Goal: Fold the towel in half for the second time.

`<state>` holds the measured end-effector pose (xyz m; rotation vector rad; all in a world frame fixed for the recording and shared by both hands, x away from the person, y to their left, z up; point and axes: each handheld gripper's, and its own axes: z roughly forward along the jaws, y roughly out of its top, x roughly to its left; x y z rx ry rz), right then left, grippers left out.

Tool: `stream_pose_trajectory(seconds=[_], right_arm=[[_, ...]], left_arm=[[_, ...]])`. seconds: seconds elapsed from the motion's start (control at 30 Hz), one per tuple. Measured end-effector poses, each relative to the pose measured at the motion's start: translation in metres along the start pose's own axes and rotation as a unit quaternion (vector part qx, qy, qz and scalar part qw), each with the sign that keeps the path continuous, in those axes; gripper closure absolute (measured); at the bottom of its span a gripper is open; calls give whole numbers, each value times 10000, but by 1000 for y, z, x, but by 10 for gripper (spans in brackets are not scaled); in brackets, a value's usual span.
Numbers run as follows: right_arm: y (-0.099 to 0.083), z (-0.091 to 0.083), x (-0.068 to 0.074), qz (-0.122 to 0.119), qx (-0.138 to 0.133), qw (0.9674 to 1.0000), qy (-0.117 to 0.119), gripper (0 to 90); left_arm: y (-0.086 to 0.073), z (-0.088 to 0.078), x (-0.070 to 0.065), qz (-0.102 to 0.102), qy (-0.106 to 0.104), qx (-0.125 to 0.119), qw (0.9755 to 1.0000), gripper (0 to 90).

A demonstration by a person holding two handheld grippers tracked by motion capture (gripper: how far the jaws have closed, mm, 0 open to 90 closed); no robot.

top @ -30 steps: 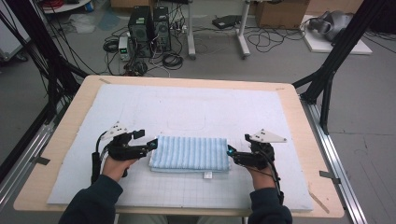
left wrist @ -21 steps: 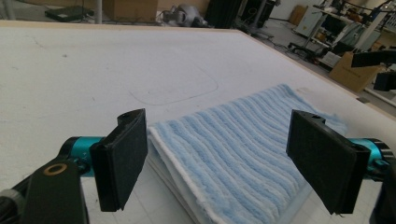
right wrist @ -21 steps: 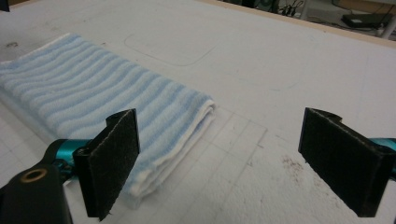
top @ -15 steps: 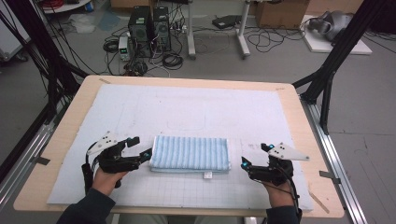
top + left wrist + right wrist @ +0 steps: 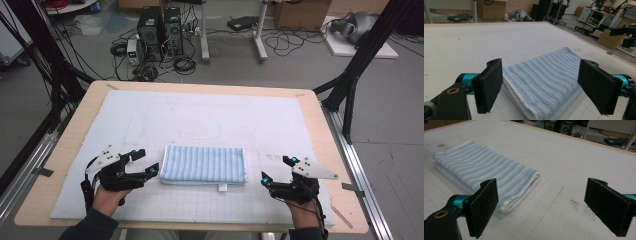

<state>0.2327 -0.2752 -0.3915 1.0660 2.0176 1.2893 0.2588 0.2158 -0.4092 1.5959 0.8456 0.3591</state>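
A wooden desk [image 5: 75,130] carries a white gridded mat [image 5: 210,120] that covers most of its top. On the near middle of the mat lies a folded towel [image 5: 203,164] with pale blue and white stripes, flat and neatly squared, its small white tag poking out at the near edge. The left tool [image 5: 142,164], held in a hand [image 5: 107,196] at the near left, sits just beside the towel's left end with its jaws spread wide and nothing between them. The right tool [image 5: 276,171] rests on the mat near the towel's right end, apart from it, jaws likewise wide and empty.
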Motion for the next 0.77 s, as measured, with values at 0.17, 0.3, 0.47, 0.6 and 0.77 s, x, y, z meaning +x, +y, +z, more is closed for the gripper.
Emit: stream_pose_trajectory(seconds=[0.17, 0.3, 0.47, 0.6, 0.77], right_arm=[[0, 2, 1, -12, -4, 10000, 20, 111], [1, 4, 2, 12, 4, 10000, 49, 111], [-1, 6, 1, 13, 17, 10000, 52, 111], [-2, 5, 2, 56, 38, 10000, 51, 111], [-1, 5, 2, 25, 20, 10000, 59, 111]], left_arm=[[0, -4, 0, 15, 51, 5, 10000, 208], [-1, -4, 1, 14, 73, 16, 10000, 209], [-1, -3, 1, 2, 53, 43, 10000, 209], [0, -2, 2, 1, 43, 31, 10000, 210], [0, -1, 2, -8, 42, 35, 10000, 210]])
